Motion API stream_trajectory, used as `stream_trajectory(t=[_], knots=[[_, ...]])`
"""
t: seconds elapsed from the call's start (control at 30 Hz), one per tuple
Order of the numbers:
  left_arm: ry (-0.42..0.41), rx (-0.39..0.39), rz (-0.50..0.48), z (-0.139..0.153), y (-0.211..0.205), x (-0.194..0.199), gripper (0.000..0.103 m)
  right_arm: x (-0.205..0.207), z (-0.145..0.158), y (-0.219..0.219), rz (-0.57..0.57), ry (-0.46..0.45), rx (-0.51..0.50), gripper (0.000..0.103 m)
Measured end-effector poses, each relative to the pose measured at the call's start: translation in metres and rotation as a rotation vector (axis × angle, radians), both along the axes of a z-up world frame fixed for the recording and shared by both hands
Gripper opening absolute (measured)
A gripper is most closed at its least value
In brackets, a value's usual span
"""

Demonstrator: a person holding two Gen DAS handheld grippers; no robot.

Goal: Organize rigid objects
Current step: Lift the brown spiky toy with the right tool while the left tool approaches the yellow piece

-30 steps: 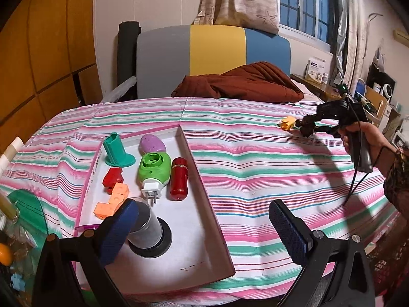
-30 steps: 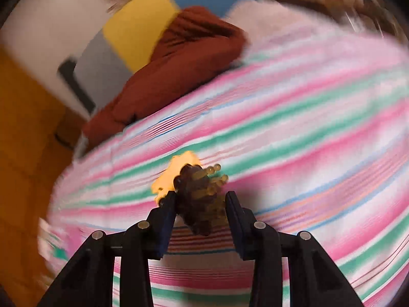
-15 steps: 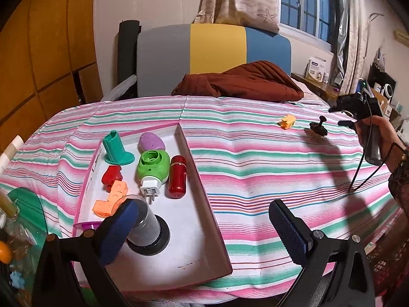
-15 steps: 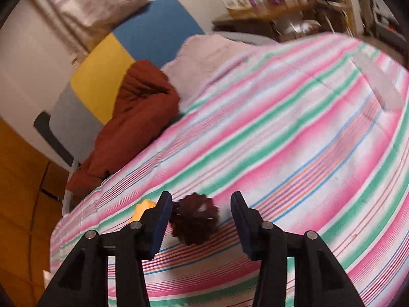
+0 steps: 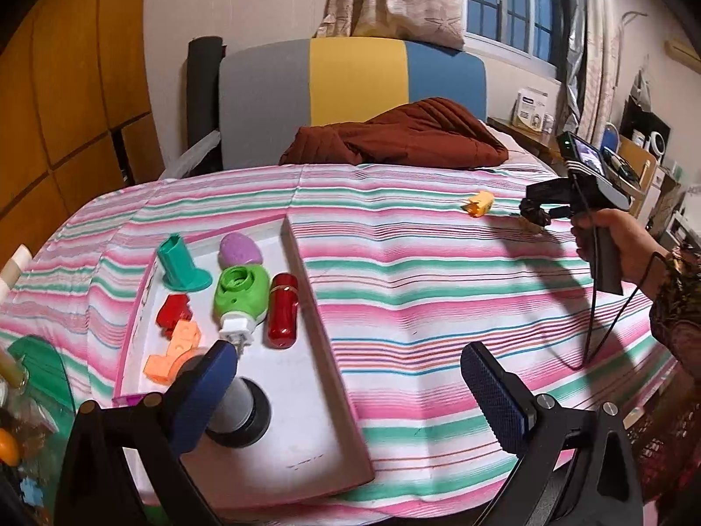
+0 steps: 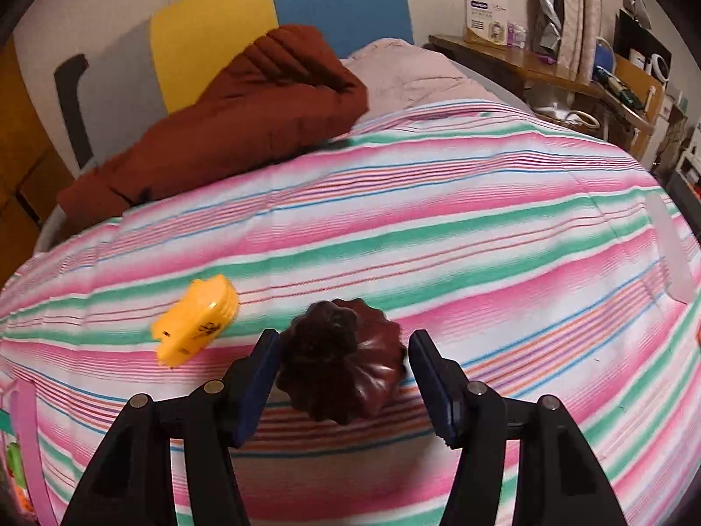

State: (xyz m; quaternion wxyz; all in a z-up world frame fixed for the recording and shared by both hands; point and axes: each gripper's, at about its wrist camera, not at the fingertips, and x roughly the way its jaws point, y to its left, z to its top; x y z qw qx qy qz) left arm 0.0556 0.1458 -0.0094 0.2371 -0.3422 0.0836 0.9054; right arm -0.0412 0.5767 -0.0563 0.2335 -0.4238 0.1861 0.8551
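Note:
A dark brown fluted piece (image 6: 341,359) sits on the striped cloth between the fingers of my right gripper (image 6: 344,342). Its jaws are opening, and a small gap shows at the right pad. A yellow clip-like piece (image 6: 197,324) lies just left of it. In the left wrist view the right gripper (image 5: 536,215) hangs over that brown piece at the far right, held by a hand (image 5: 613,241). My left gripper (image 5: 348,364) stands open and empty above the near end of the white tray (image 5: 324,328). The tray holds a teal stand (image 5: 179,263), a green plug device (image 5: 241,293), a red cylinder (image 5: 282,309) and several other pieces.
A grey cylinder on a black base (image 5: 238,412) stands in the tray behind my left fingertip. A brown quilt (image 5: 394,140) lies at the back of the bed. Shelves with clutter (image 6: 613,74) stand beyond the right edge. A cable (image 5: 591,333) hangs from the right handle.
The right gripper's jaws have spread and let go of the brown piece, which now rests on the cloth beside the yellow piece. The left gripper and tray have not moved.

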Motion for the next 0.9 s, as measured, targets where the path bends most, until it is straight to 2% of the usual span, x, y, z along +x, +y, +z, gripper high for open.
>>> stream_trajectory(t=[0.17, 0.6, 0.67, 0.73, 0.87, 0.9], knots=[[-0.021, 0.002, -0.032, -0.003, 0.02, -0.007, 0.103, 0.005, -0.001, 0.006, -0.012, 0.022, -0.034, 0.062], [-0.019, -0.007, -0.108, 0.0, 0.082, -0.022, 0.103, 0.0, -0.001, 0.006, -0.017, -0.003, -0.062, 0.061], [-0.02, -0.012, -0.117, -0.002, 0.092, -0.027, 0.103, 0.001, -0.001, 0.007, -0.024, 0.007, -0.071, 0.058], [-0.025, -0.019, -0.123, -0.005, 0.103, -0.035, 0.103, 0.003, 0.0, 0.01, -0.035, 0.025, -0.098, 0.049], [-0.042, -0.039, -0.13, -0.015, 0.128, -0.052, 0.103, 0.005, 0.002, 0.015, -0.039, 0.045, -0.132, 0.044], [-0.04, -0.043, -0.133, -0.017, 0.135, -0.057, 0.103, 0.005, 0.003, 0.015, -0.038, 0.046, -0.129, 0.038]])
